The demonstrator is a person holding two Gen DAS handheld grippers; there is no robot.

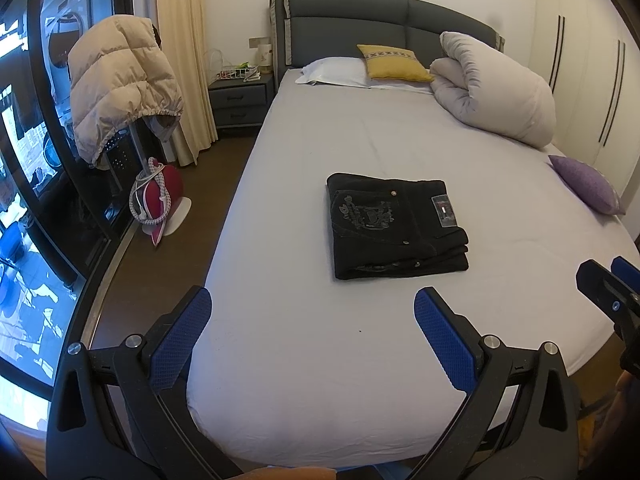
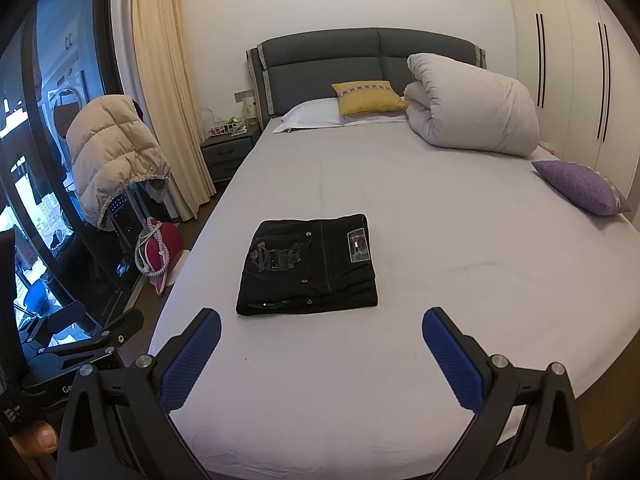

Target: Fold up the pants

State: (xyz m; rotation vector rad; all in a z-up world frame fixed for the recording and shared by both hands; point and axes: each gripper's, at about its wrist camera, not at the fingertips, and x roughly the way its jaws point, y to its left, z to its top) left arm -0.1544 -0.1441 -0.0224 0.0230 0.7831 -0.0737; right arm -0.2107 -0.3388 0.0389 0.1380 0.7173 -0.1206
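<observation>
The black pants (image 1: pixel 396 228) lie folded into a compact rectangle on the white bed sheet (image 1: pixel 320 360), back pocket embroidery and label facing up. They also show in the right wrist view (image 2: pixel 310 266). My left gripper (image 1: pixel 312 308) is open and empty, held above the foot of the bed, short of the pants. My right gripper (image 2: pixel 322 330) is open and empty too, just short of the pants' near edge. The right gripper's body shows at the right edge of the left wrist view (image 1: pixel 612 300); the left gripper's body shows at the left of the right wrist view (image 2: pixel 80 344).
A rolled white duvet (image 2: pixel 472 108), a yellow cushion (image 2: pixel 368 98), a white pillow (image 2: pixel 312 116) and a purple cushion (image 2: pixel 584 188) sit toward the headboard and right side. Left of the bed are a nightstand (image 2: pixel 226 152), a beige puffer jacket (image 2: pixel 114 152) and a red item (image 2: pixel 160 248) on the floor.
</observation>
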